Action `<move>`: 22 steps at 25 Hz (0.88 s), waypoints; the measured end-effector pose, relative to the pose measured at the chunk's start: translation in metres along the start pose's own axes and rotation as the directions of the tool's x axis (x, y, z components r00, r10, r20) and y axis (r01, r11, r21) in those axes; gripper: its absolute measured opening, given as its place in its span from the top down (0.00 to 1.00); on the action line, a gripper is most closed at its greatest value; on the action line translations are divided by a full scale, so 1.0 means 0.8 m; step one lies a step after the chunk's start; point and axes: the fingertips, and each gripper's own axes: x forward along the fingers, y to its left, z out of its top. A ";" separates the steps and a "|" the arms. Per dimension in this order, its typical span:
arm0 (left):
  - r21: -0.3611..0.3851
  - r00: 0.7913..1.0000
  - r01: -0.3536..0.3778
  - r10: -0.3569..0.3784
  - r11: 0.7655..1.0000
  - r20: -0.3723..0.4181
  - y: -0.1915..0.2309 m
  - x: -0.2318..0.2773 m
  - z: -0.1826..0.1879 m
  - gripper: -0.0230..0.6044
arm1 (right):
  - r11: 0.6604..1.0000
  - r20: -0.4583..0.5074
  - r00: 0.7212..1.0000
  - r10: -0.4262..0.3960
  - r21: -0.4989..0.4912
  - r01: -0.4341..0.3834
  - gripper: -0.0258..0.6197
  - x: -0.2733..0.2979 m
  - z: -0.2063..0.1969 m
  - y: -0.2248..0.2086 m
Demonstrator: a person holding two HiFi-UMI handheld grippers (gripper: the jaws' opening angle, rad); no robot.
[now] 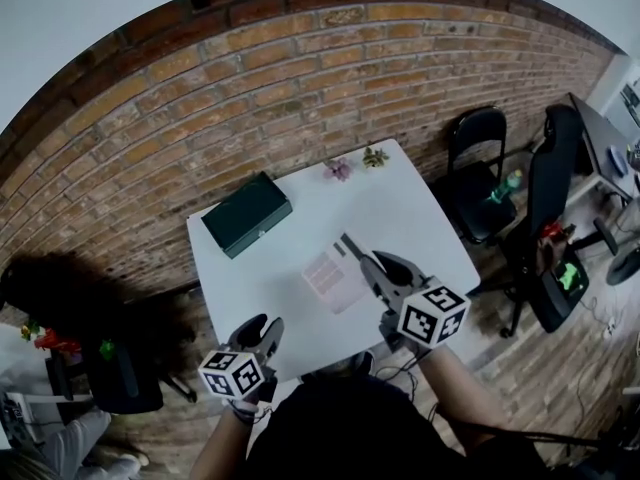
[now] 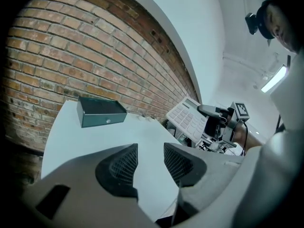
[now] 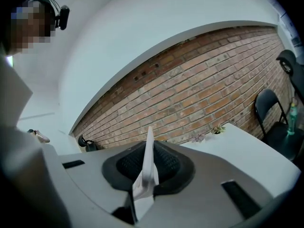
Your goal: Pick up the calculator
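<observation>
Pinching the calculator above the table is the right gripper; left gripper has jaws spread; green box shut.

1. The person wears a dark top and a black headset with a small boxy piece at its side
2. The left gripper has a grey moulded body; its pads are black with a fine ribbed mesh
3. The right gripper is the same grey, its ribbed pads set in a rounded dark surround
4. Each carries a white cube at its near end, printed with black square markers: left cube, right cube
</observation>
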 end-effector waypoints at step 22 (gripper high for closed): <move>-0.040 1.000 0.000 0.000 0.999 0.011 0.008 0.011 0.012 0.71 | 0.976 0.166 0.985 0.042 0.203 -0.075 0.88 -0.021 0.047 -0.004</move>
